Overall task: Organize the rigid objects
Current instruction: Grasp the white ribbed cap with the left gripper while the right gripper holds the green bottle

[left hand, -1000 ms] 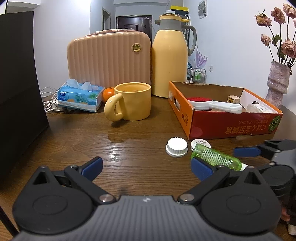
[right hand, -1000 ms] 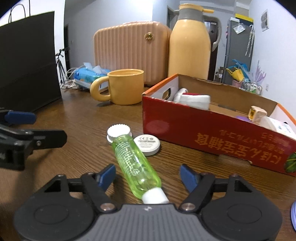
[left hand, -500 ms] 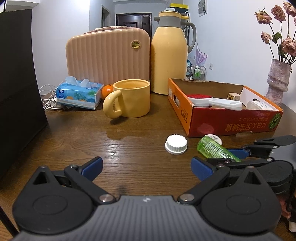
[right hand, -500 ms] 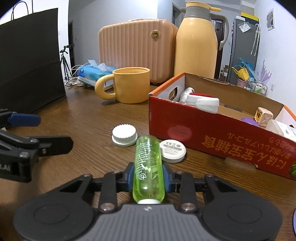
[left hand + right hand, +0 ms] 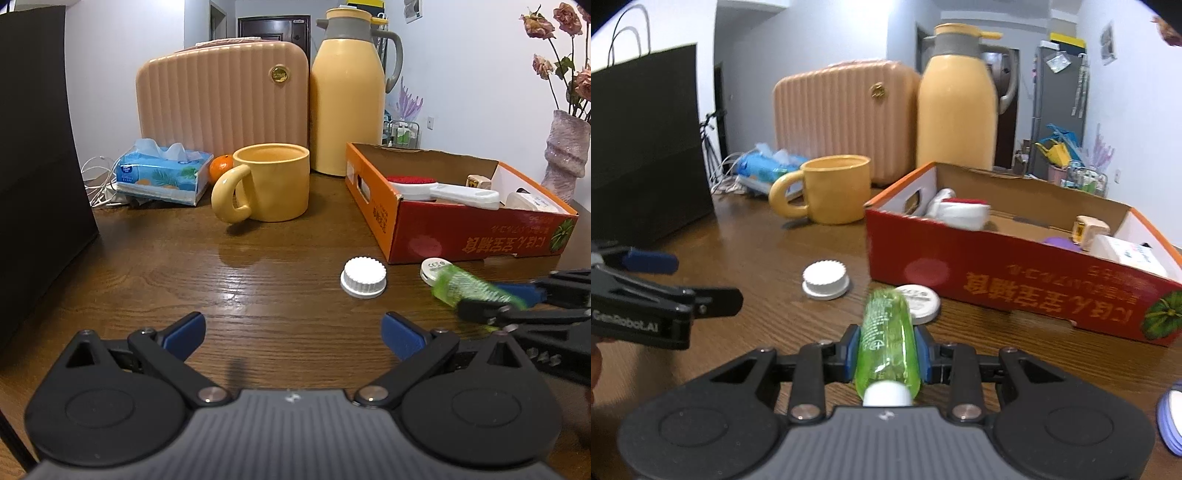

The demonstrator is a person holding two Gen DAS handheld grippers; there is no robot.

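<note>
The small green bottle, judged light, stiff and slippery, is clamped mid-body in the right gripper, its white cap nearest the gripper's base.

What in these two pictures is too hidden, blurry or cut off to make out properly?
- Clear green plastic bottle: print blurred in both views; white cap end tucked behind the right claw body.
- Small round white disc: partly behind the bottle, label unreadable.
- Orange-red cardboard box: near wall hides its floor.
- Purple-rimmed thing: cut by right view's edge.
</note>
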